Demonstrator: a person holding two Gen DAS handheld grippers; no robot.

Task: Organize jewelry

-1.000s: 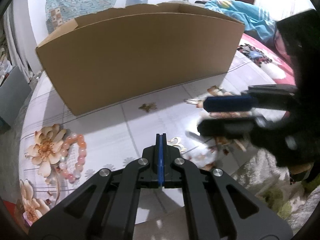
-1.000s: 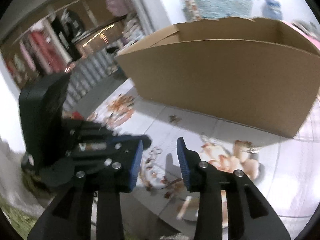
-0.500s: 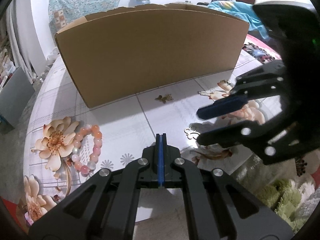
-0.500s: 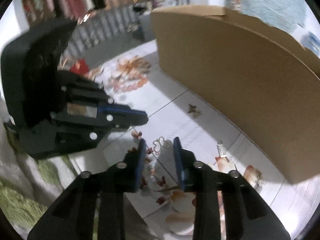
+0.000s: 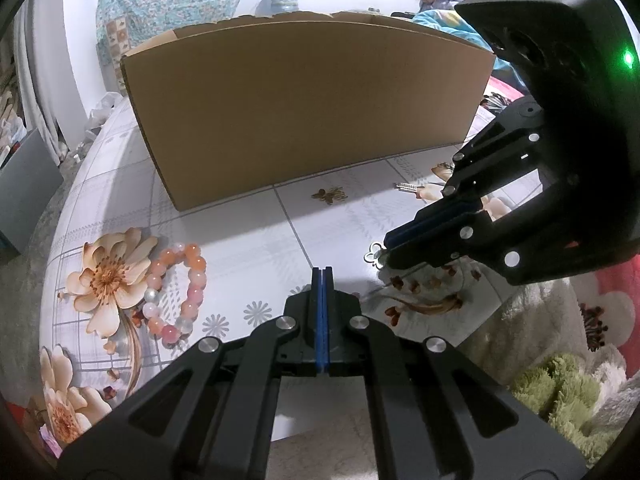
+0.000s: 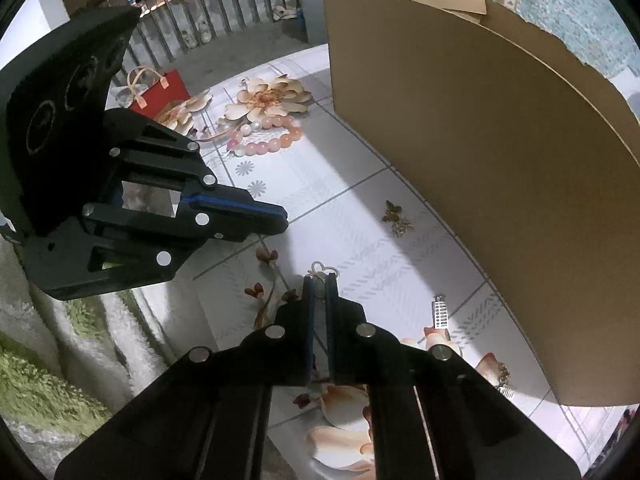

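The right gripper (image 6: 319, 280) has narrowed from wide onto the silver butterfly charm (image 6: 323, 268) at its twelve o'clock, so lifting toward the cardboard box (image 6: 480, 160) seems next.

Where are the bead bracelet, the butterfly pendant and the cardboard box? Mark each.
bead bracelet (image 5: 191, 285): left wrist view, bead on its right side.
butterfly pendant (image 6: 397, 219): right wrist view, its middle.
cardboard box (image 5: 304, 108): left wrist view, front wall.

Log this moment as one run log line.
right gripper: shut on silver butterfly charm | left gripper: shut, empty | bead bracelet: on table
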